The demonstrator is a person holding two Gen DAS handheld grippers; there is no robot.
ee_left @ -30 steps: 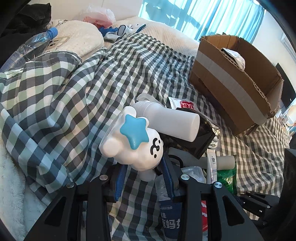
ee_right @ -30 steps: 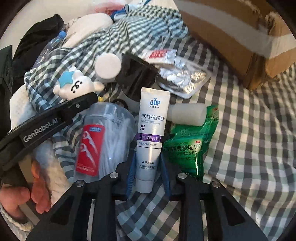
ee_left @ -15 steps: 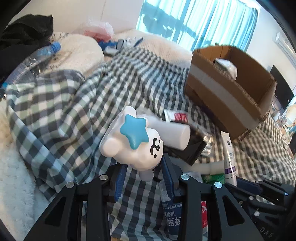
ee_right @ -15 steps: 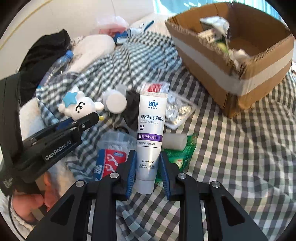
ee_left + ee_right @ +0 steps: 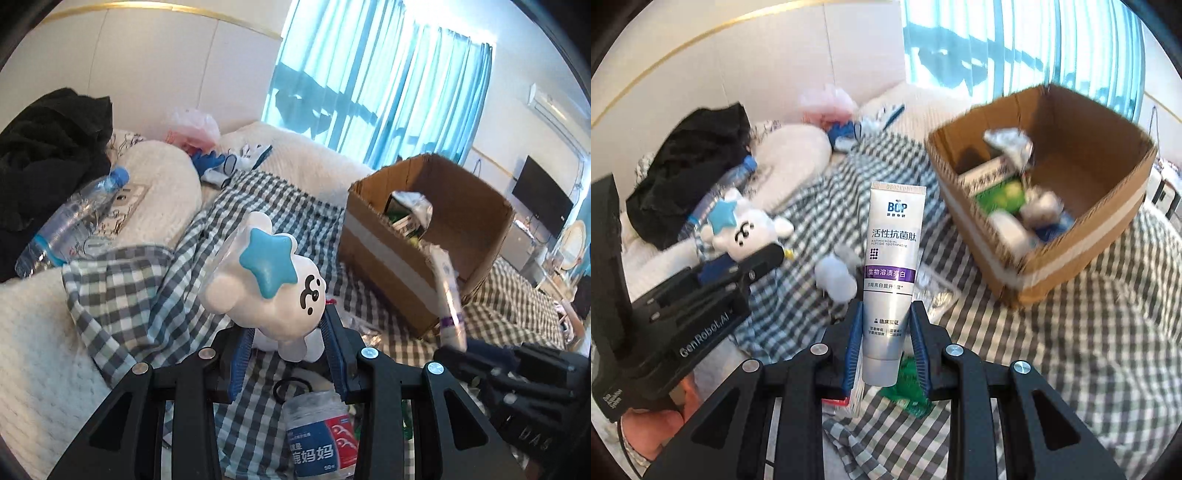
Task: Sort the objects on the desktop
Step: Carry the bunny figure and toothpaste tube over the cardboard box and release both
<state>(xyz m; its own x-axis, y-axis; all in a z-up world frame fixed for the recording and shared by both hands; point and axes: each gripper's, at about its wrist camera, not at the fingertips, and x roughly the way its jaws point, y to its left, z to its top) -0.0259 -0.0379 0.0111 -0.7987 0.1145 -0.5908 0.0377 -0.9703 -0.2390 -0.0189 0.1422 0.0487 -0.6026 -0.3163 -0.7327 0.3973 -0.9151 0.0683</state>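
My left gripper (image 5: 286, 334) is shut on a white toy figure with a blue star (image 5: 271, 284), held up above the checked cloth (image 5: 147, 291). My right gripper (image 5: 886, 326) is shut on a silver toothpaste tube (image 5: 892, 266) standing upright between its blue pads. The toy (image 5: 740, 229) and the left gripper (image 5: 764, 258) also show at the left of the right wrist view; the tube (image 5: 448, 295) shows blurred at the right of the left wrist view. An open cardboard box (image 5: 1071, 236) with several packets inside stands ahead to the right.
A floss-pick jar (image 5: 319, 432), a white bottle (image 5: 836, 278), a foil pack (image 5: 936, 295) and a green sachet (image 5: 905, 387) lie on the cloth below. A water bottle (image 5: 70, 221) and black clothing (image 5: 48, 147) lie at the left. A hand (image 5: 653, 428) grips the left gripper's handle.
Both grippers rose and tilted upward with the toy and the tube still held. The items on the cloth dropped lower in view and the box interior, wall and curtains came into sight.
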